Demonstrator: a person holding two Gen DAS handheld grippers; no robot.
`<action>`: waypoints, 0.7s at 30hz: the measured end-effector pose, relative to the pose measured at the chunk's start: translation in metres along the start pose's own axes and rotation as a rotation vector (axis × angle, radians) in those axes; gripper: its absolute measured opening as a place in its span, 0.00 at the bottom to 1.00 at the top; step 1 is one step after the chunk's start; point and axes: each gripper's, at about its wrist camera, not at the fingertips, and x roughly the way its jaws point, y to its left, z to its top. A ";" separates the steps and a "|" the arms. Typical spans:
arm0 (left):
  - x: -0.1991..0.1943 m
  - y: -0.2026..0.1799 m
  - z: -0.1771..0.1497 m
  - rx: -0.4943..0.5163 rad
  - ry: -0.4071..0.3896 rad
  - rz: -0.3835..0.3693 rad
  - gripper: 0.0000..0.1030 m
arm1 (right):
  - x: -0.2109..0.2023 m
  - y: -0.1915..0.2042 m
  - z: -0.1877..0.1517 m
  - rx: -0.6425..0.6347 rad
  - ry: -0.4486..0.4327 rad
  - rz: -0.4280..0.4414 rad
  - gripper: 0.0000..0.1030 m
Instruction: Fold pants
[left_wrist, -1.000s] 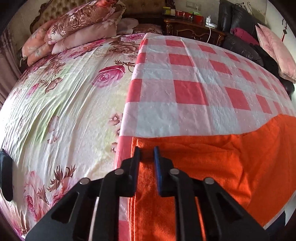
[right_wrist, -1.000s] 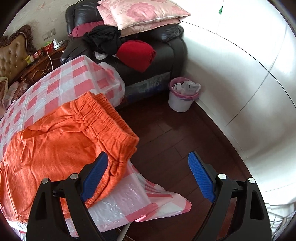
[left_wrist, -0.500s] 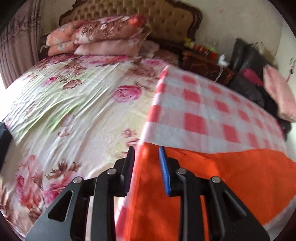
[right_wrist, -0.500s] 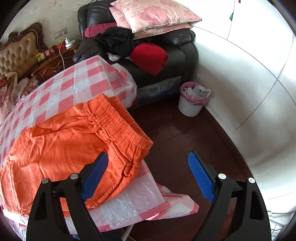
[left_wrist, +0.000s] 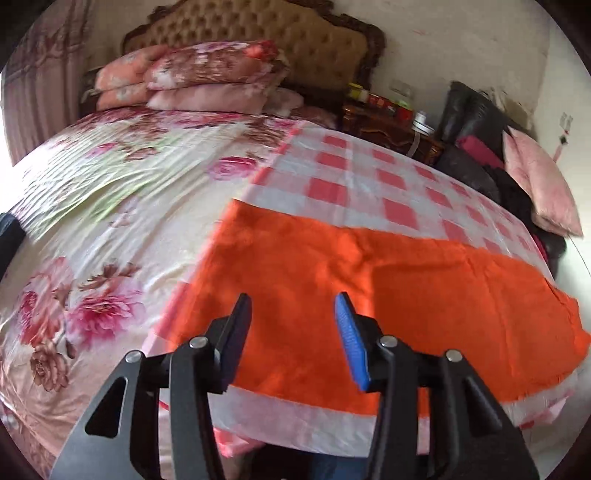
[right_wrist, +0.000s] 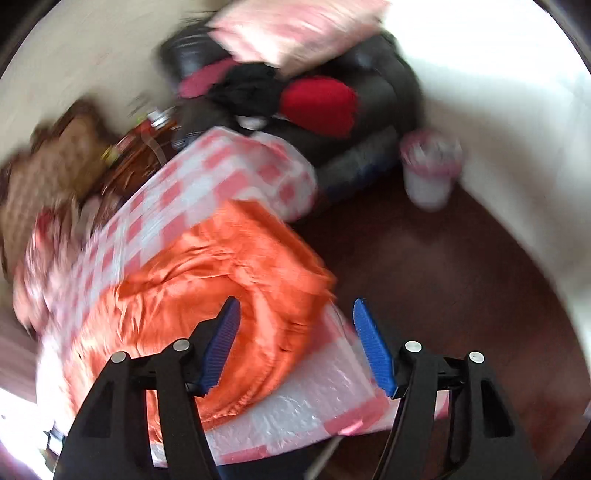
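Note:
The orange pants (left_wrist: 369, 288) lie spread flat on a red-and-white checked cloth (left_wrist: 369, 173) over the bed. My left gripper (left_wrist: 293, 332) is open and empty, above the near left part of the pants. In the right wrist view, which is motion-blurred, the pants (right_wrist: 207, 295) lie with their waistband end near the cloth's corner. My right gripper (right_wrist: 295, 339) is open and empty, above the pants' near right edge and the cloth (right_wrist: 314, 398).
A floral bedsheet (left_wrist: 92, 221) covers the bed to the left, with stacked pillows (left_wrist: 207, 77) at the headboard. A black sofa (right_wrist: 369, 110) with clothes and a pink cushion stands beyond the bed. A bin (right_wrist: 428, 170) stands on the dark wooden floor (right_wrist: 443, 295).
My left gripper opened, let go of the pants' corner and drew back. My right gripper stayed open and swung left over the pants; its view is now blurred.

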 end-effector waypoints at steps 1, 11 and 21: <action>-0.003 -0.012 -0.004 0.016 0.005 -0.024 0.46 | 0.003 0.008 -0.001 -0.040 0.004 0.000 0.60; -0.004 -0.167 -0.036 0.180 0.164 -0.321 0.46 | 0.049 0.016 -0.006 -0.141 0.034 -0.137 0.33; 0.016 -0.305 -0.061 0.285 0.242 -0.578 0.29 | 0.001 0.036 0.018 -0.225 -0.184 -0.162 0.50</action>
